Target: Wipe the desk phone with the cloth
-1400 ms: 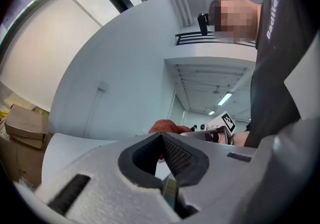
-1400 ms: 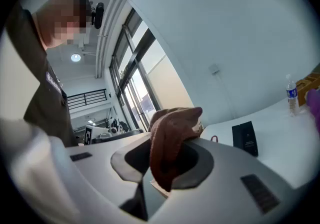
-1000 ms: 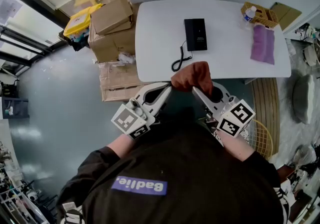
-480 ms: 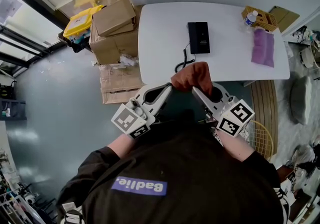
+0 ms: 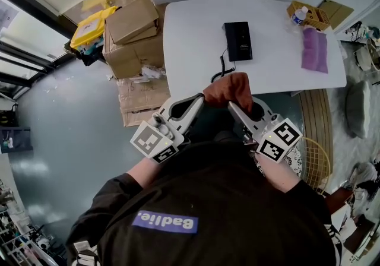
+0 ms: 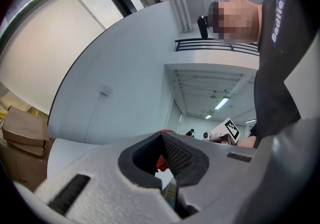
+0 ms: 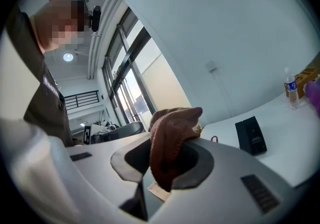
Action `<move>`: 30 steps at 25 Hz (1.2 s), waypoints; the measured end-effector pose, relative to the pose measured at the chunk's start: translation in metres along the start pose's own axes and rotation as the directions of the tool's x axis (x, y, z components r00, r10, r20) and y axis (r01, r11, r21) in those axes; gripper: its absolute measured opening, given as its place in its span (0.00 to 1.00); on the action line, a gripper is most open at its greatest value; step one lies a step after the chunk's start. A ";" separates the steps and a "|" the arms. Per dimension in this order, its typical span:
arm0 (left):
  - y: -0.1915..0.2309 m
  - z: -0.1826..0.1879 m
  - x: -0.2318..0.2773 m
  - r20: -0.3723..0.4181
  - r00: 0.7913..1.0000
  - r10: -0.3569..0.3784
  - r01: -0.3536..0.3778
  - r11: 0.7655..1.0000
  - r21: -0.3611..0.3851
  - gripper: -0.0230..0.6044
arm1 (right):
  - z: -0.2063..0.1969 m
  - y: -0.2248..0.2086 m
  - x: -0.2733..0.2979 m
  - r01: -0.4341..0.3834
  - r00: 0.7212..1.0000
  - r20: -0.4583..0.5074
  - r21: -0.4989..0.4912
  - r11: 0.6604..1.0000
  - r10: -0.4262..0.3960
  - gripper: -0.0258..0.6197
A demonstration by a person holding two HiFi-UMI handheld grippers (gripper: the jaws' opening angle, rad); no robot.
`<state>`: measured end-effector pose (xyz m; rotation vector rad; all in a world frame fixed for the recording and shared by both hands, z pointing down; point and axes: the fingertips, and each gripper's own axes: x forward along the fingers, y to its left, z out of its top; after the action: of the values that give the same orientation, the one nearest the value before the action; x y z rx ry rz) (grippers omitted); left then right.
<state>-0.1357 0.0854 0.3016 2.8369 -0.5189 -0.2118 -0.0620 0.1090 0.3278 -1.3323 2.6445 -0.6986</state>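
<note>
The black desk phone [image 5: 237, 41] lies on the white table [image 5: 190, 51], its coiled cord [image 5: 219, 70] trailing toward the near edge. A brown cloth [image 5: 228, 89] is bunched in the air just short of that edge, held between both grippers. My right gripper [image 5: 233, 104] is shut on it, and in the right gripper view the cloth [image 7: 170, 133] bulges up out of the jaws with the phone [image 7: 252, 135] beyond. My left gripper [image 5: 202, 100] meets the cloth's left corner. In the left gripper view its jaws are closed, and a sliver of cloth [image 6: 161, 162] shows between them.
A purple cloth [image 5: 314, 50] lies at the table's right end, beside a water bottle [image 5: 298, 15] and a yellow tray [image 5: 312, 16]. Cardboard boxes [image 5: 133, 30] are stacked on the floor left of the table. A round wire basket [image 5: 314, 161] stands at my right.
Both grippers stay where they were with the cloth between them. Only the head view has shifted slightly, so the table sits a little differently in frame.
</note>
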 end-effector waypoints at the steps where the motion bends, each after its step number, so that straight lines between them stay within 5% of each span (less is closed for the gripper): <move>1: 0.004 0.000 0.003 0.001 1.000 0.001 -0.001 1.000 0.000 0.05 | 0.001 -0.004 0.002 -0.002 1.000 -0.002 0.000 1.000 0.002 0.18; 12: 0.057 0.003 0.076 -0.012 0.999 0.045 -0.045 0.999 0.009 0.05 | 0.030 -0.090 0.041 -0.050 0.998 -0.037 0.017 0.999 0.051 0.18; 30: 0.152 -0.015 0.192 -0.040 0.973 0.228 -0.229 0.973 -0.020 0.05 | 0.051 -0.259 0.123 -0.153 0.974 -0.165 0.019 0.988 0.154 0.18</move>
<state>-0.0056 -0.1191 0.3386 2.7220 -0.8218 -0.1202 0.0679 -0.1383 0.4107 -1.0969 2.8337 -0.8297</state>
